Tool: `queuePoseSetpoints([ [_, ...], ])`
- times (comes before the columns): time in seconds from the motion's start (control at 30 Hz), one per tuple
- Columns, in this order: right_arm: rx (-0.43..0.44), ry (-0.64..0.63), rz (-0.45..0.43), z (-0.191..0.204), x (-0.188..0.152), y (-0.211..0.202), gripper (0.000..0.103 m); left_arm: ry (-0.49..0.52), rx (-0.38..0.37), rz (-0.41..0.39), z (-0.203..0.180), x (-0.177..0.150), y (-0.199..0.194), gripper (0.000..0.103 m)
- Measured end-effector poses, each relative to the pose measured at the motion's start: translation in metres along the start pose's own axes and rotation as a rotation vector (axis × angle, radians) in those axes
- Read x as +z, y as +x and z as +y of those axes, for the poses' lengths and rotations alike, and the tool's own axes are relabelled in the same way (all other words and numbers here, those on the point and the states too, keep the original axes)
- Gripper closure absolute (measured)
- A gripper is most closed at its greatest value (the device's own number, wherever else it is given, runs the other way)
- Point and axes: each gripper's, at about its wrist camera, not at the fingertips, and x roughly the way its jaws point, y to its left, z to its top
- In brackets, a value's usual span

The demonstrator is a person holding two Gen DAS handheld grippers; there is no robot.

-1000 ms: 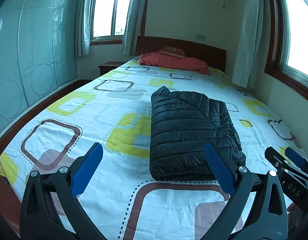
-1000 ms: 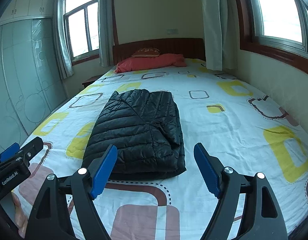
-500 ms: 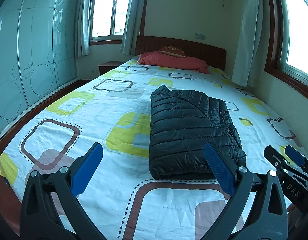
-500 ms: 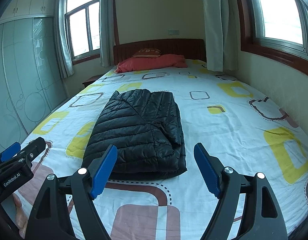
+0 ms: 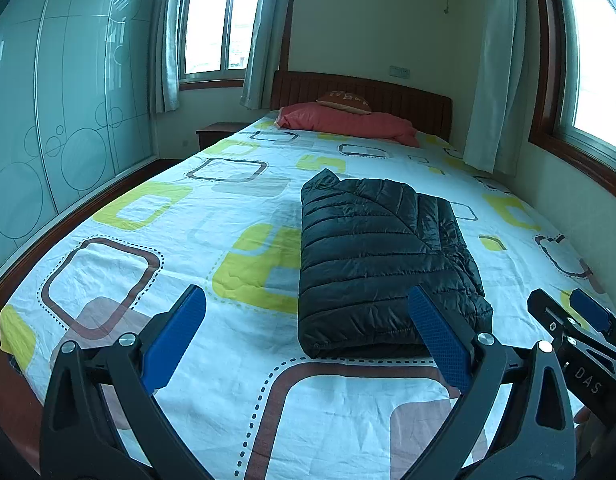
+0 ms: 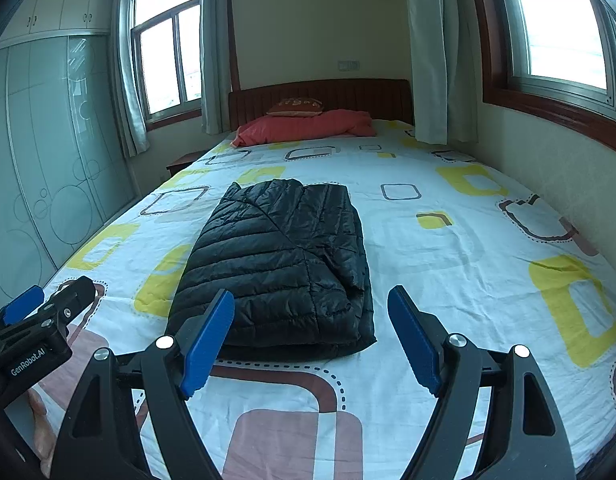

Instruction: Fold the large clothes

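Observation:
A black quilted down jacket [image 5: 380, 256] lies folded into a rectangle on the bed; it also shows in the right wrist view [image 6: 279, 264]. My left gripper [image 5: 308, 312] is open and empty, held above the bed's near end, left of the jacket's near edge. My right gripper [image 6: 310, 312] is open and empty, held just short of the jacket's near right corner. Each gripper shows at the edge of the other's view: the right gripper [image 5: 580, 320] and the left gripper [image 6: 39, 308].
The bed has a white sheet [image 5: 127, 272] with yellow and brown squares. A red pillow [image 5: 348, 124] lies by the wooden headboard [image 6: 348, 96]. A glass wardrobe [image 5: 47, 120] stands at left, a wall with windows at right, a nightstand [image 5: 215, 134] far left.
Both grippers have risen or drawn back slightly, so the jacket sits a little lower in view. The jacket has not moved and both grippers stay open.

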Motion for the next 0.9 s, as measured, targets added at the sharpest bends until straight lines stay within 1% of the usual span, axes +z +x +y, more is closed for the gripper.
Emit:
queuePoseSetpoints([
  [0.3, 0.002, 0.000, 0.000, -0.0004, 0.0002, -0.0001, 0.025, 0.006, -0.001, 0.004, -0.0014, -0.0052, 0.0014, 0.002],
  [0.9, 0.003, -0.003, -0.004, 0.0020, -0.0004, 0.0001, 0.025, 0.012, -0.007, 0.006, -0.0033, -0.0055, 0.0004, 0.002],
])
